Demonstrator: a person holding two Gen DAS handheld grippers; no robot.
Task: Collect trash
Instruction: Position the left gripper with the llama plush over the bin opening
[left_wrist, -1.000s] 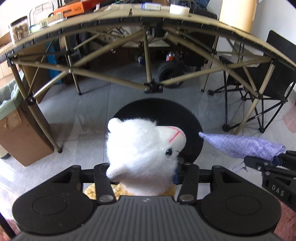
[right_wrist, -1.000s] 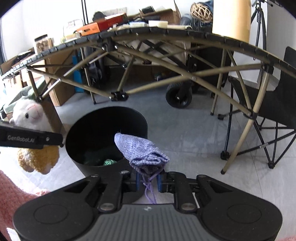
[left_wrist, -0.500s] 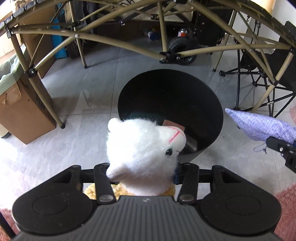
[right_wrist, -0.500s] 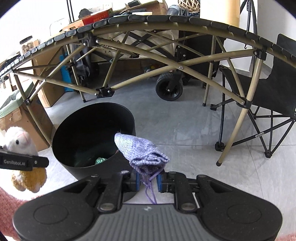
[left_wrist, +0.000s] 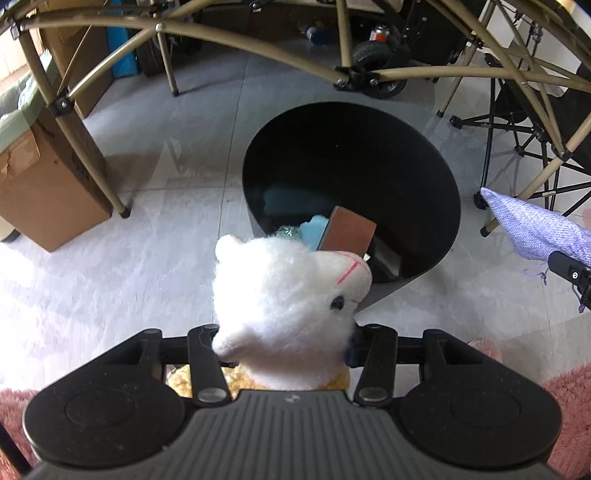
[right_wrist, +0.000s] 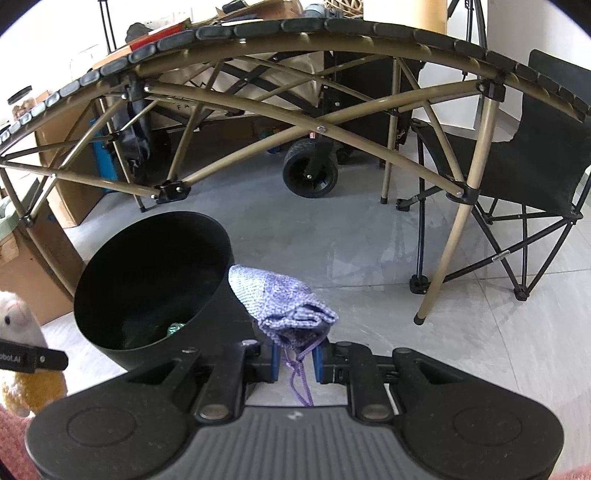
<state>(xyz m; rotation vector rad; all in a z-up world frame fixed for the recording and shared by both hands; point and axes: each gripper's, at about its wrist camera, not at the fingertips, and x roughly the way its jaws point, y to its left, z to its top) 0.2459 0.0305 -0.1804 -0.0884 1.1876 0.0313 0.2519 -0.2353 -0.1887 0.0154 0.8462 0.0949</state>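
The plush toy (left_wrist: 288, 295) hides the left gripper's (left_wrist: 284, 350) fingertips, and only scraps of its yellow body show behind the jaws. In the right wrist view the toy is cut off by the left edge. The black bin (left_wrist: 436, 192) has a dark bottom; a brown box (left_wrist: 349, 230) and a blue item (left_wrist: 314, 230) show, the rest unreadable. The purple knit pouch (left_wrist: 535, 230) runs off the right edge.

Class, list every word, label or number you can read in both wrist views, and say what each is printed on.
"obot.AI": on the left gripper's finger, cut off by the frame edge.
Lettering on the tan fabric under the folding table: too small to read.
Print on the cardboard box: blurred.
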